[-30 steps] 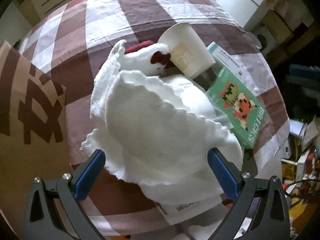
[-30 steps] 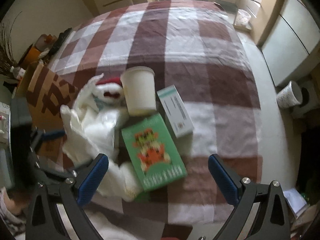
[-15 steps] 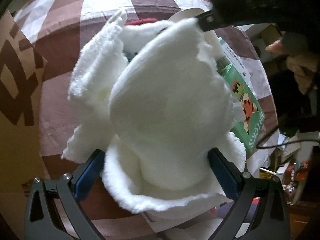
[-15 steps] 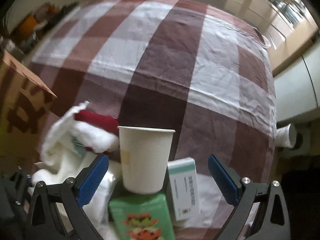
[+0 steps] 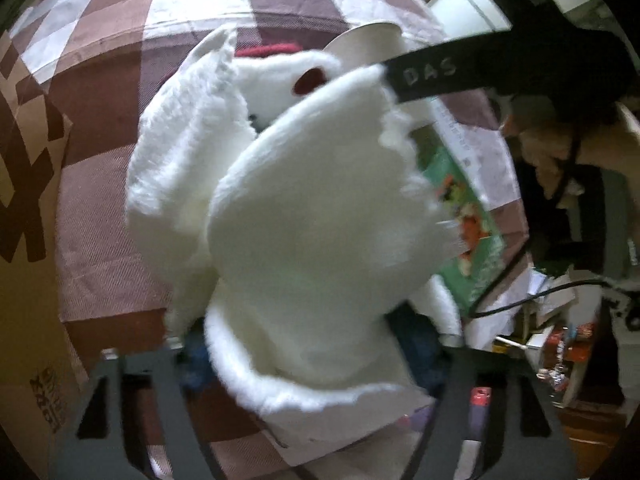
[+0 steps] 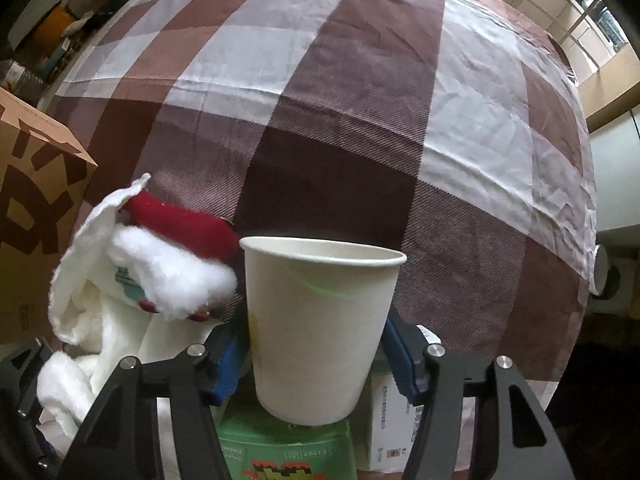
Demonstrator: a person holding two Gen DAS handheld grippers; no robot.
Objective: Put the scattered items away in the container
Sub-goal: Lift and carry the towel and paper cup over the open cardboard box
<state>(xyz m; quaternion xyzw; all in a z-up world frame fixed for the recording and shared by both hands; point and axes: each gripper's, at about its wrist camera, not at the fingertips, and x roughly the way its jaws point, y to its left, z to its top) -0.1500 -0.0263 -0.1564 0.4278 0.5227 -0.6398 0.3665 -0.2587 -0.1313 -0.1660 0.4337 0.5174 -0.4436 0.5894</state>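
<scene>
A white plush toy (image 5: 312, 208) with a red hat lies on the checked cover and fills the left wrist view. My left gripper (image 5: 308, 352) is closing, its blurred blue pads sunk into the fur on both sides. A white paper cup (image 6: 320, 320) stands upright on a green box (image 6: 280, 452). My right gripper (image 6: 316, 360) is closing from above, its blue pads against the cup's lower wall. The plush toy (image 6: 120, 280) lies left of the cup. The brown patterned cardboard box (image 6: 32, 220) stands at the far left.
A white carton (image 6: 388, 420) lies beside the green box. The brown and white checked cover (image 6: 360, 100) stretches away behind the cup. In the left wrist view the right gripper's black body (image 5: 460, 72) crosses the upper right, above the cup (image 5: 368, 46). Clutter lies on the floor (image 5: 560, 360).
Both grippers have narrowed from wide open. The right one came down around the cup. The left one has sunk lower and closer onto the plush toy.
</scene>
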